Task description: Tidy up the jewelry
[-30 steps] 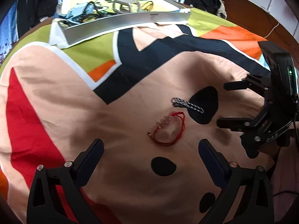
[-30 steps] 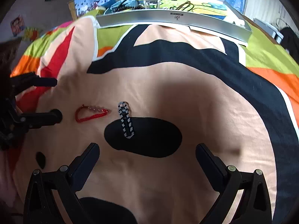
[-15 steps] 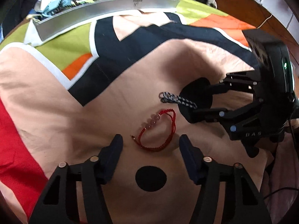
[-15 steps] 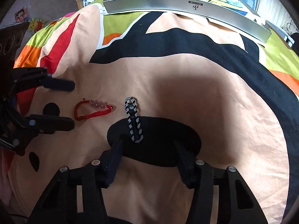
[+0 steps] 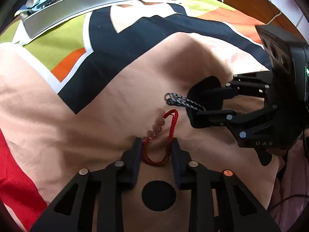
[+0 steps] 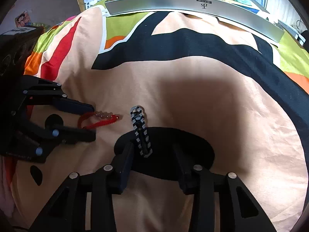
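Note:
A red cord bracelet with pink beads (image 5: 170, 127) lies on the colourful bedspread. My left gripper (image 5: 155, 145) is down on the cloth, its jaws partly closed around the bracelet's near loop, both fingers touching the cord; it also shows in the right wrist view (image 6: 93, 120) with the bracelet (image 6: 100, 118). A black-and-grey braided bracelet (image 6: 141, 130) lies beside it, partly on a black patch. My right gripper (image 6: 152, 150) is open around its near end, the bracelet next to the left finger (image 6: 125, 154). In the left wrist view the braided bracelet (image 5: 183, 102) runs between the right gripper's fingers (image 5: 195, 104).
A silver open jewelry case (image 6: 193, 4) with beads and other items stands at the far edge of the bed, also in the left wrist view (image 5: 100, 2). Wooden furniture (image 5: 251, 5) is at the right. The bedspread (image 6: 212, 89) spreads between the case and the grippers.
Both grippers have moved forward and down onto the bracelets and narrowed. The left jaws now touch the red bracelet and have squeezed its loop narrower. The right jaws now straddle the braided bracelet.

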